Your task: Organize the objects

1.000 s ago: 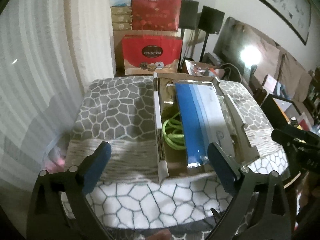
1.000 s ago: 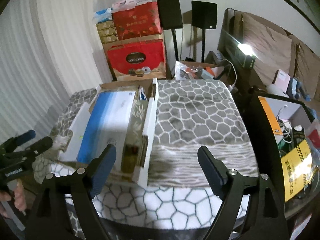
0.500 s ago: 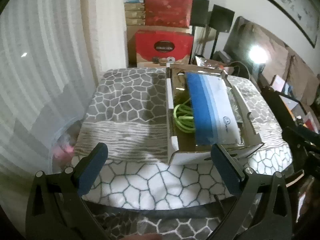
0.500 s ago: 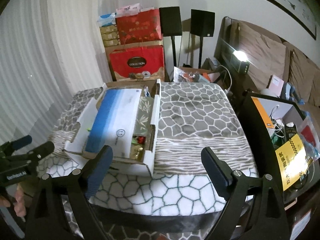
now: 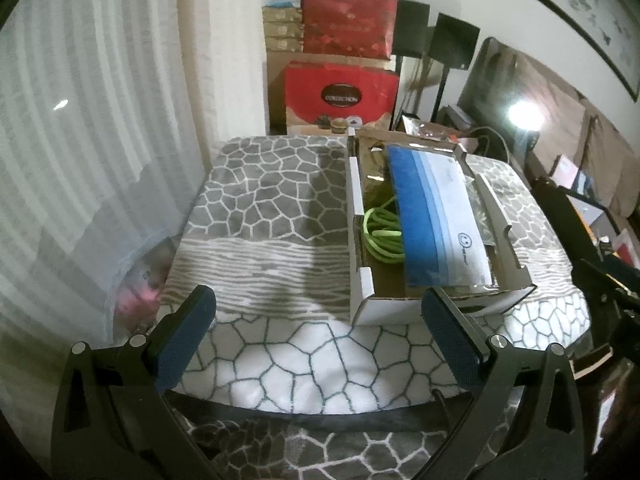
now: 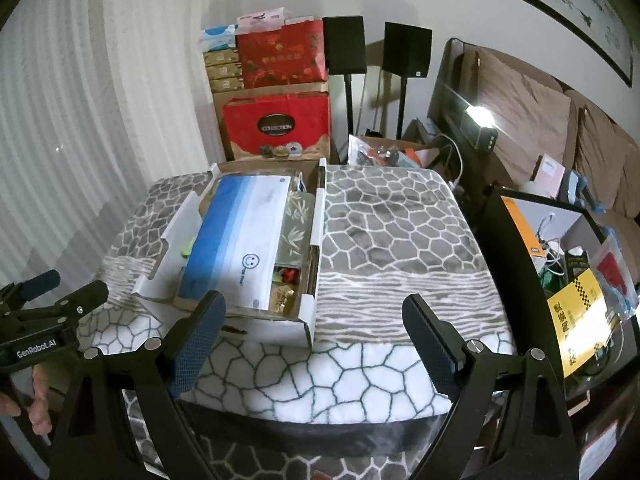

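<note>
The open box (image 5: 432,240) lies on the patterned blanket (image 5: 272,216), long axis running 6 to 12 o'clock, a blue-white packet (image 5: 436,224) lying lengthwise in it. Both grippers tilt down short of it, at 6 o'clock. The left gripper (image 5: 316,340), jaws just widened, holds nothing; the right gripper (image 6: 316,340) gapes empty too. Only the left view shows the green cord (image 5: 382,236); only the right view shows the bamboo-print pack (image 6: 296,224).

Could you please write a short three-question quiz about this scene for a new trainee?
1. True or false: the left tongs hold the green cord.
2. Which item lies on top inside the cardboard box?
A. the blue-and-white envelope
B. a red gift bag
C. a black speaker
3. Fill in: the box rests on a patterned ____.

Key:
1. False; both the left and right tongs are open and empty.
2. A
3. blanket
</note>
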Motion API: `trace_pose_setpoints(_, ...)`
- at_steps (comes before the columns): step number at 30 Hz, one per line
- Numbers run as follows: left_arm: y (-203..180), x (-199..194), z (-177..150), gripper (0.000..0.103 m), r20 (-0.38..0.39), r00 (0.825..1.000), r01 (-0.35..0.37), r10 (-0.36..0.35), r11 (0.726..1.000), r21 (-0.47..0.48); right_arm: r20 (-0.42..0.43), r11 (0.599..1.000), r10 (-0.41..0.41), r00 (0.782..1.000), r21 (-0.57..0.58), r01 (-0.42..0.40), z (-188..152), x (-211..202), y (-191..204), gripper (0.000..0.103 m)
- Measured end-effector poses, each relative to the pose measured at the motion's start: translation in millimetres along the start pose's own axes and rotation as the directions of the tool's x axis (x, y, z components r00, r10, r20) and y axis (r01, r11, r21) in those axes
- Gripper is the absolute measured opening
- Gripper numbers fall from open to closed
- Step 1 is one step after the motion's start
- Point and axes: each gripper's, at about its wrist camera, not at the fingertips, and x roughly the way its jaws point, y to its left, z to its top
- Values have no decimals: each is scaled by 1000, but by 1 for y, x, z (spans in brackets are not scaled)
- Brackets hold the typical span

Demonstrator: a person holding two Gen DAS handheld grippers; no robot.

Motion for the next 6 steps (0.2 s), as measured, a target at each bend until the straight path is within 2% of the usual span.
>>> trace_pose_setpoints(2,-2,-1,-1,102,13,999,-34,34,999,17,-2,1000,-2,1000,-5,2,1,-1,-1,91)
trace_pose_setpoints(6,-3,0,0,102,9,999,-31,31,999,23,-8,1000,-2,1000,-5,2,0,0,0,91)
